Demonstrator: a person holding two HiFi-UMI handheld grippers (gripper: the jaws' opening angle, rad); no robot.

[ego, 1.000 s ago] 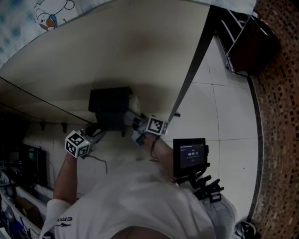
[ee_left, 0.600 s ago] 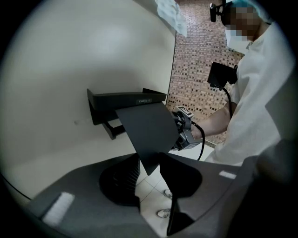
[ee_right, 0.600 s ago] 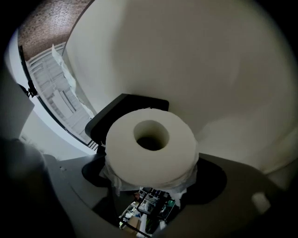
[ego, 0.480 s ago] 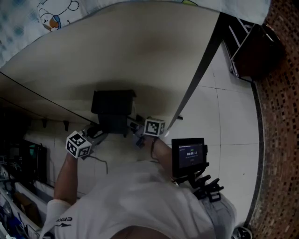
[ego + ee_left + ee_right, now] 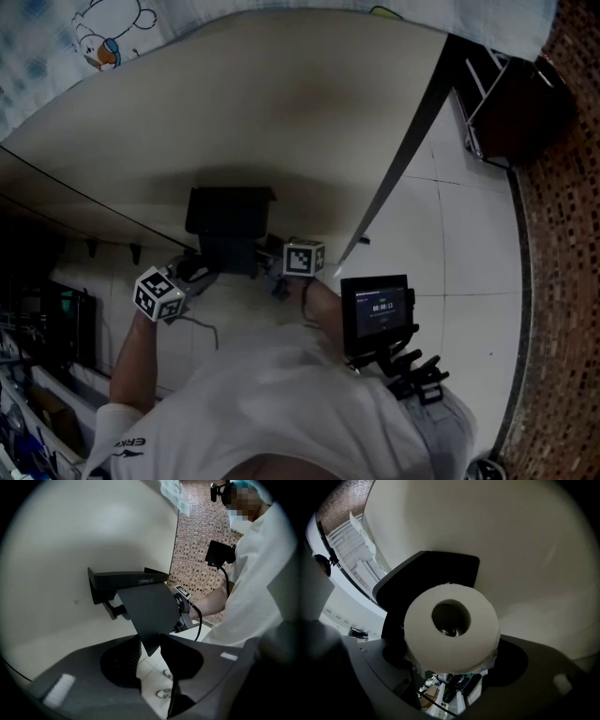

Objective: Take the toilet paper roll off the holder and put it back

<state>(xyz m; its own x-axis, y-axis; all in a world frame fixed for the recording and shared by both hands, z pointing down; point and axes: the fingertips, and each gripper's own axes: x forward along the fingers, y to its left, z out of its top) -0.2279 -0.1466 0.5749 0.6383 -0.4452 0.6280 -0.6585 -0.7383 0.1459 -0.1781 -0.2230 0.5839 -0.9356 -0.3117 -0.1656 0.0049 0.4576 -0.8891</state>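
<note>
A black holder [image 5: 229,220] is fixed to the cream wall, and its cover flap [image 5: 150,611] is swung up. The flap's lower corner sits between the jaws of my left gripper [image 5: 152,651], which is shut on it from the left side of the holder [image 5: 126,579]. The white toilet paper roll [image 5: 451,625] faces the right gripper view end-on, hollow core showing. My right gripper [image 5: 452,663] is shut on the roll, close against the holder [image 5: 429,571]. In the head view the right gripper [image 5: 279,264] is at the holder's lower right and the roll is hidden.
A dark diagonal rail [image 5: 403,150] crosses the wall to the holder's right. A person's white-clad torso [image 5: 281,412] fills the bottom of the head view, with a small lit screen [image 5: 379,307] beside it. White floor tiles [image 5: 469,281] and a dark rack [image 5: 511,94] lie to the right.
The right gripper has moved in toward the holder; the white roll that showed beside the holder's right edge is now hidden under it. The left gripper has barely moved.
</note>
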